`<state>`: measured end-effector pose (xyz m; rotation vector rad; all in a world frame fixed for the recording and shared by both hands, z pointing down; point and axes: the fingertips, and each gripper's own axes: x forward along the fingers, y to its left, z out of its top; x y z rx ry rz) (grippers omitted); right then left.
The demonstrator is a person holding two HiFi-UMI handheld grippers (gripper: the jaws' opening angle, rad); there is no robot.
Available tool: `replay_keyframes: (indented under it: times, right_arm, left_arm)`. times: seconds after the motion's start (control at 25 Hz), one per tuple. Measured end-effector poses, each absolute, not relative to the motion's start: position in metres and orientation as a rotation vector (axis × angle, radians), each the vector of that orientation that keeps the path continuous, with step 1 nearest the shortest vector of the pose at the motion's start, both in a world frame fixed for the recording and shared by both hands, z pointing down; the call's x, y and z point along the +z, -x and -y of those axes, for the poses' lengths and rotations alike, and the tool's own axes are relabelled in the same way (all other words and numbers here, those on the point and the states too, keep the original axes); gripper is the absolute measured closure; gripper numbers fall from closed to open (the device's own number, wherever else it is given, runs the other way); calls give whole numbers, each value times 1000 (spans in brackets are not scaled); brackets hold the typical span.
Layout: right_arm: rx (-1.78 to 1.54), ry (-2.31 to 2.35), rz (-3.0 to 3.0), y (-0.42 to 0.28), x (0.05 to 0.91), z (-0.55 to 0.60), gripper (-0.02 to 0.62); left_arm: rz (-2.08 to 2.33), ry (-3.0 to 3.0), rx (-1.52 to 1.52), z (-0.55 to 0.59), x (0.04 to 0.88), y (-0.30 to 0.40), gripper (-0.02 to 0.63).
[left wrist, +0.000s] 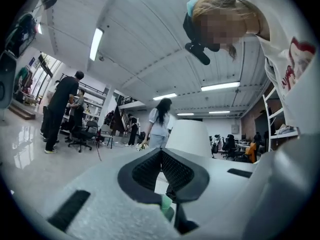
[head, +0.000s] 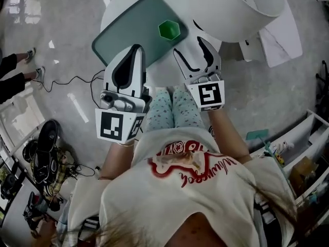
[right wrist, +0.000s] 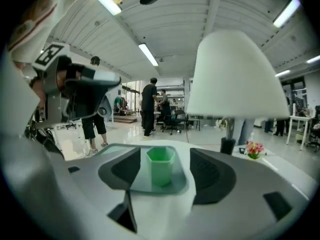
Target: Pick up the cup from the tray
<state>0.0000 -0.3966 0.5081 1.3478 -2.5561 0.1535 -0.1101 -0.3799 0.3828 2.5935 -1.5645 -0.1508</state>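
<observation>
A green hexagonal cup point(head: 168, 30) stands upright on a grey-green tray point(head: 131, 32) on a white round table point(head: 121, 1). My right gripper point(head: 189, 45) hovers just in front of the tray's near right corner, open, with nothing between its fingers. In the right gripper view the cup point(right wrist: 160, 166) shows ahead between the spread pads point(right wrist: 127, 168), untouched, on the tray point(right wrist: 172, 188). My left gripper point(head: 135, 49) is over the tray's near edge, left of the cup, with its jaws shut and empty. In the left gripper view the left gripper point(left wrist: 161, 168) has its pads pressed together.
A big white dome-shaped object point(head: 252, 4) rises at the table's far right, close behind the cup point(right wrist: 235, 79). People point(left wrist: 60, 109) stand in the room beyond. A cable point(head: 67, 81) lies on the floor at left, shelving point(head: 303, 158) stands at right.
</observation>
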Motion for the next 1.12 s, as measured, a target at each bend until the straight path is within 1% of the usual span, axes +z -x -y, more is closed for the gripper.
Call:
replay_keyframes:
  times: [0.08, 0.16, 0.32, 0.68, 0.84, 1.12]
  right_arm:
    - [222, -1286, 2526, 12, 550, 406, 300]
    - [257, -1242, 2511, 28, 571, 415, 285]
    - [247, -1192, 2489, 49, 586, 435, 278]
    - [279, -1182, 2438, 55, 608, 447, 278]
    - [244, -1227, 2430, 51, 588, 446, 281]
    - [209, -1246, 2520, 65, 496, 444, 281]
  left_arm:
    - [1569, -2576, -131, 379, 397, 114, 592]
    - [1580, -2553, -112, 377, 404, 120, 592]
    - [1596, -2509, -88, 372, 413, 129, 592]
    - [1588, -2515, -82, 354, 420, 134, 592]
    - [1601, -2521, -92, 354, 414, 138, 592]
    - [1662, -2585, -119, 368, 378, 141, 592]
